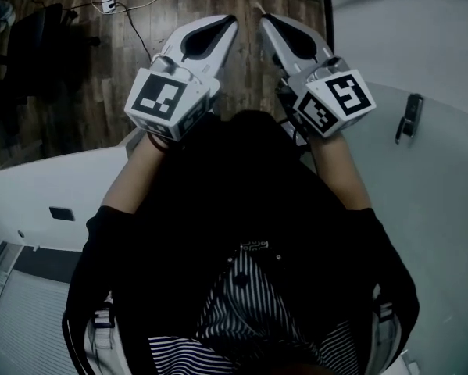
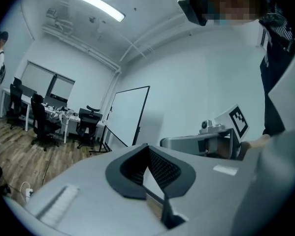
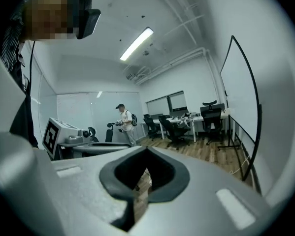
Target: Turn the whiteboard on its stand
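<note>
Well away from the whiteboard (image 2: 130, 114), both tongs are held up by the person's chest. The left tongs (image 1: 226, 22) look closed on nothing, and the right tongs (image 1: 266, 20) are fully closed and empty too. The right gripper view cuts the board off at its edge, and its stand is hard to make out there.

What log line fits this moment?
phase: not started | left gripper: shut, empty | right gripper: shut, empty | white rectangular whiteboard on black stand: across room, untouched
</note>
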Available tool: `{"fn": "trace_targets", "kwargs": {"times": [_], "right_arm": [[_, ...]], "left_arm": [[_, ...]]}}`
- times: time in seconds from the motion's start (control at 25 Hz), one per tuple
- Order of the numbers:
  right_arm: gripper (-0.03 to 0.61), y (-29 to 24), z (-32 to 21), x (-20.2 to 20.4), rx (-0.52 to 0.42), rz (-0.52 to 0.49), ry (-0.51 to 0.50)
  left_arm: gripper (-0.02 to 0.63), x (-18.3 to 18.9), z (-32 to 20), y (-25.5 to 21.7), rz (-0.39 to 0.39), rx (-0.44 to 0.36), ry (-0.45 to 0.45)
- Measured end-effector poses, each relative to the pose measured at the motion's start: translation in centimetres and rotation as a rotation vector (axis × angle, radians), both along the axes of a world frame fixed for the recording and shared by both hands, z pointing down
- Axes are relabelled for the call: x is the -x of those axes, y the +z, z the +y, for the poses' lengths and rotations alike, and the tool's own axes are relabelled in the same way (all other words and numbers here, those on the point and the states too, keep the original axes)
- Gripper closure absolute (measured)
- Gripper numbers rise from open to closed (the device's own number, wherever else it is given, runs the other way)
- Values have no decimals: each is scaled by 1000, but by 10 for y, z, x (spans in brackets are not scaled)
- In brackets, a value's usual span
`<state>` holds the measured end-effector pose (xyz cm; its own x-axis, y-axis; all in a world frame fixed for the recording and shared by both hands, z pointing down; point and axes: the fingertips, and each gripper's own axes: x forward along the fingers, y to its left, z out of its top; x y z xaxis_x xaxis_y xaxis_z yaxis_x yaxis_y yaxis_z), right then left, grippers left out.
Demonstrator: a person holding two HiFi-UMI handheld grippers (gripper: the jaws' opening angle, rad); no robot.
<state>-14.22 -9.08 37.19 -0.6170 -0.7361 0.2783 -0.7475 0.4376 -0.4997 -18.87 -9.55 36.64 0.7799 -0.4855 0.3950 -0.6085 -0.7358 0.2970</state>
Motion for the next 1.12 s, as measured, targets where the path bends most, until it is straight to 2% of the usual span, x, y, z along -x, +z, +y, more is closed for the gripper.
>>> {"fn": "trace_targets", "kwargs": {"times": [0.12,0.2,0.36,0.52,0.64,0.72,0.84,0.96,1.12], "right_arm": [[577,19,0,-12,-10,54,-30],[577,20,1,-16,-8,44,-43],[577,9,-1,-33,11,31,6],[577,26,-28,-67,31,-8,10],[577,36,-42,-86,22,-29,14],[577,49,-58,-115,22,-34,27],[577,61,-95,-171,14,-64,34],[577,47,-122,-194,-6,-79,28],[577,15,-124,-185,-23,-54,-2]], "left_arm": [[611,-10,-9,5,4,-26,40],[611,-11,-6,1,22,-36,60],[611,-17,-4,-7,46,-21,87],[611,-58,-34,20,11,-6,118],[611,-76,-52,32,20,-4,97],[611,-97,-69,47,9,0,88],[611,-153,-108,69,-5,-8,97],[611,-187,-140,55,7,-39,99],[611,-194,-144,13,46,-35,111]]}}
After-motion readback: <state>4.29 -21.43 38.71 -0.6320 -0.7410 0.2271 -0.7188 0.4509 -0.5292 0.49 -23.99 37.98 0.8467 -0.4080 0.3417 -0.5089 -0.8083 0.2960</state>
